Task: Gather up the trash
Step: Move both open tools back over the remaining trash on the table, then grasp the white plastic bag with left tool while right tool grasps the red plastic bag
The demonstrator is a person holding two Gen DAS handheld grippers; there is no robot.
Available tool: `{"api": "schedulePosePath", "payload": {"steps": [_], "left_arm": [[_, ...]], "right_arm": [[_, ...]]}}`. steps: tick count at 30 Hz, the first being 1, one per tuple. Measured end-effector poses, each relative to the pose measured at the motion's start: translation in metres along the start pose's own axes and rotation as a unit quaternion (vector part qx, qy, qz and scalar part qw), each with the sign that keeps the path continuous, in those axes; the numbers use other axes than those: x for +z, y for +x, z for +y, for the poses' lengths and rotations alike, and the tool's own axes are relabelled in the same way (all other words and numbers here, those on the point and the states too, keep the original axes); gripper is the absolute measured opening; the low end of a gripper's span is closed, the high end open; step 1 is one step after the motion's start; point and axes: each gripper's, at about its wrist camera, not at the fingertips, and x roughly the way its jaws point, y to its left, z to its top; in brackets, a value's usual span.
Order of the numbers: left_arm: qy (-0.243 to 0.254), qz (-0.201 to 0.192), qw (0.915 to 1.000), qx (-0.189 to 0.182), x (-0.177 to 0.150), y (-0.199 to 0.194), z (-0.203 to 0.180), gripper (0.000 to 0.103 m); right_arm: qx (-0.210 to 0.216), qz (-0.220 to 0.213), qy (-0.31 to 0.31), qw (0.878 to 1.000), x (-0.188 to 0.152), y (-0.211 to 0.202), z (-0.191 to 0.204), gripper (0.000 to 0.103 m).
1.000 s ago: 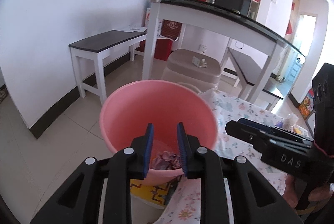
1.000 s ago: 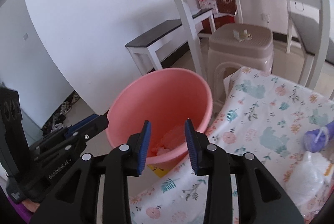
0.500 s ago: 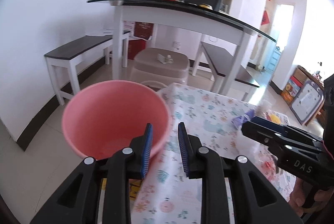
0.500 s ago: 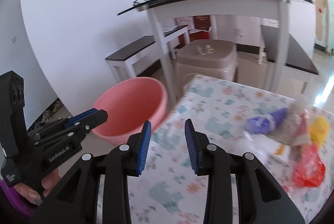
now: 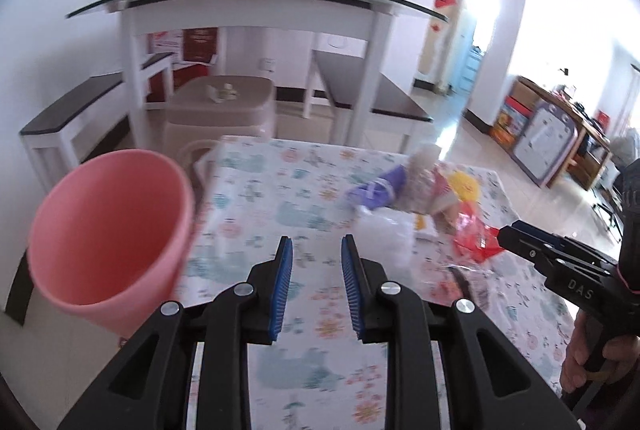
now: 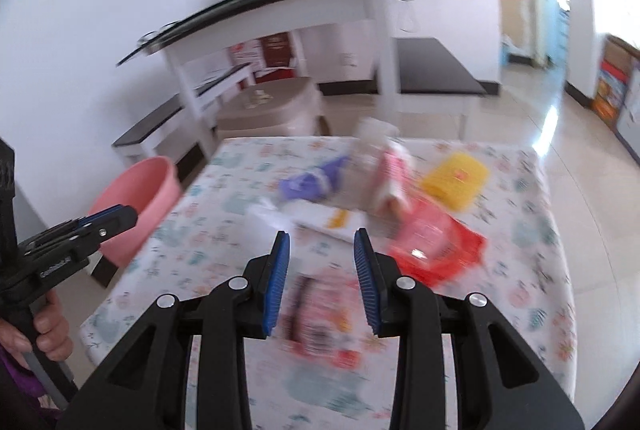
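A pink bucket [image 5: 108, 234] stands beside the table's left edge; it also shows in the right wrist view [image 6: 134, 201]. Trash lies on the floral tablecloth [image 5: 304, 362]: a purple wrapper [image 6: 312, 183], a white bag [image 5: 386, 238], a yellow packet [image 6: 456, 179], a red wrapper [image 6: 434, 242] and a pink packet [image 6: 390, 175]. A blurred pink wrapper [image 6: 322, 310] lies just under my right gripper [image 6: 322, 282], which is open and empty. My left gripper [image 5: 316, 286] is open and empty over the cloth, right of the bucket.
A beige plastic stool [image 5: 224, 113] stands behind the table. Behind it are a white desk with a black top [image 5: 256, 5] and dark benches [image 6: 436, 77] on both sides. The table's right edge drops to a tiled floor [image 6: 592, 165].
Both grippers have swung right, away from above the bucket to over the table. The trash pile has come into view. Both stay open and empty.
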Motion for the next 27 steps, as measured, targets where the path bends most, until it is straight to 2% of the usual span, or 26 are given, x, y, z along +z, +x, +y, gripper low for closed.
{"api": "schedulePosePath", "payload": {"steps": [5,12,18,24,27], "left_arm": [[0.015,0.021,0.9995,-0.02,0.002,0.021,-0.025,0.024],[0.049,0.033,0.9978,-0.031,0.01,0.047,-0.061,0.024],[0.053,0.042,0.9977,-0.005,0.017,0.079,-0.075,0.024],[0.037,0.059,0.9971,0.028,0.015,0.104,-0.072,0.024],[0.036,0.067,0.9962,0.042,0.009,0.11,-0.068,0.028]], "right_arm": [[-0.014,0.011,0.031,0.999,-0.012,0.001,-0.03,0.034],[-0.015,0.014,0.05,0.999,-0.022,0.0,-0.047,0.034],[-0.017,0.015,0.065,0.998,-0.024,-0.001,-0.059,0.034],[-0.021,0.017,0.081,0.996,-0.026,0.001,-0.071,0.034],[-0.022,0.019,0.084,0.996,-0.026,0.002,-0.075,0.034]]}}
